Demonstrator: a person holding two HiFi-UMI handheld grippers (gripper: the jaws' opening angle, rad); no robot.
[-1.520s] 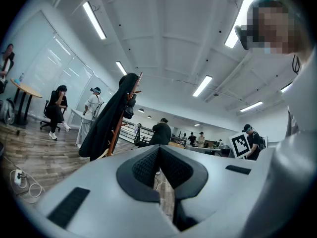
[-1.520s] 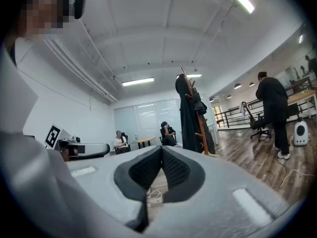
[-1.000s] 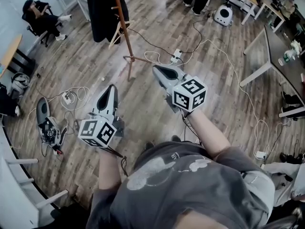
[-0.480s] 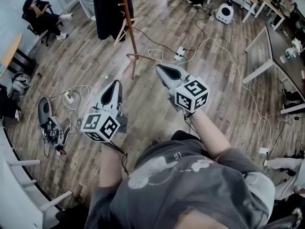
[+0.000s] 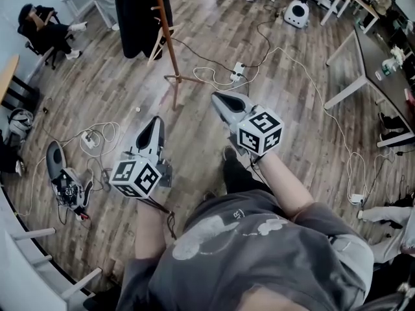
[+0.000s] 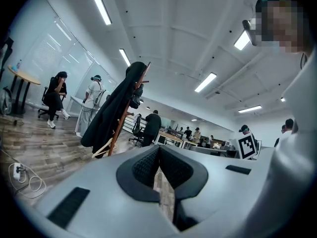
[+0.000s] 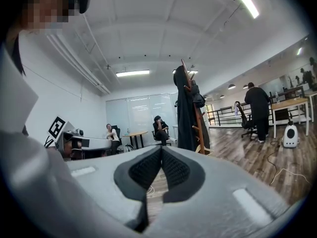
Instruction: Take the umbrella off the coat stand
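Umbrella: cannot be made out on the coat stand (image 5: 169, 44), which stands on the wooden floor (image 5: 305, 96) ahead of both tongs. A dark coat (image 5: 135, 11) hangs on the stand. Left tongs (image 5: 154, 119) and right tongs (image 5: 217, 98): clenched, pads together, nothing between them, well apart from the stand. Each marker cube (image 5: 260, 129) carries black-and-white square codes
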